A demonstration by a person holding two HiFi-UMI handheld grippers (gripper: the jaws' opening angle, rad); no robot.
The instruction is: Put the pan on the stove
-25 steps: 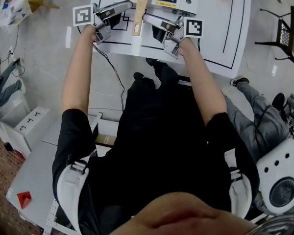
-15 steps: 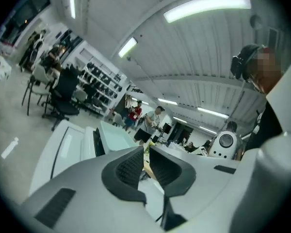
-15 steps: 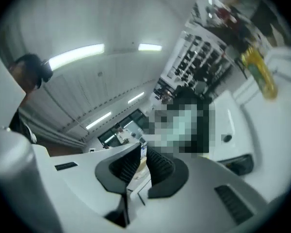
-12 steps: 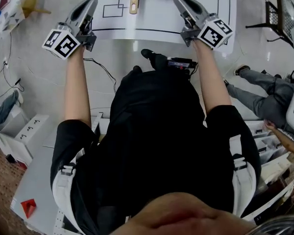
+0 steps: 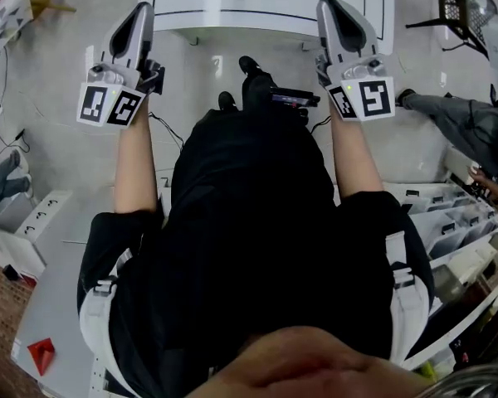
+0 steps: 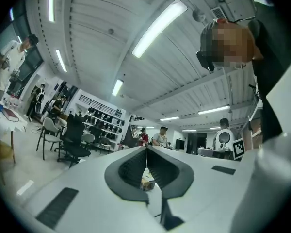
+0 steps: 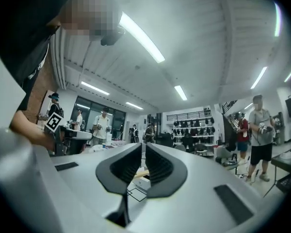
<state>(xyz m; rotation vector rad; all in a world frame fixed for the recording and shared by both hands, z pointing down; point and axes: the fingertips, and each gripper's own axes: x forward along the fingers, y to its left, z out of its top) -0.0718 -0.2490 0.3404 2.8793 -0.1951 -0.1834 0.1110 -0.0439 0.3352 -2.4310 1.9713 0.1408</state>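
Note:
Neither the pan nor the stove shows in the head view; only the near edge of the white table (image 5: 266, 11) with its black lines is in sight at the top. Both grippers are held up in front of the table, apart from it, pointing forward. My left gripper (image 5: 140, 10) is shut and empty, its pads meeting in the left gripper view (image 6: 146, 147). My right gripper (image 5: 329, 3) is closing, its jaws almost together with nothing between them (image 7: 141, 144). Through its slim gap I see a wooden handle (image 7: 141, 174) and a white box (image 7: 143, 182) far off.
A seated person's legs (image 5: 452, 118) stretch out at the right, with white trays (image 5: 448, 218) below them. White boxes (image 5: 29, 230) stand at the left, and a cable (image 5: 178, 127) lies on the floor. Several people and office chairs (image 6: 72, 140) fill the room beyond.
Both grippers have drawn back from the pan's handle at the table edge, spread apart and lifted. Their jaws went from wide open to together. The pan has left the head view.

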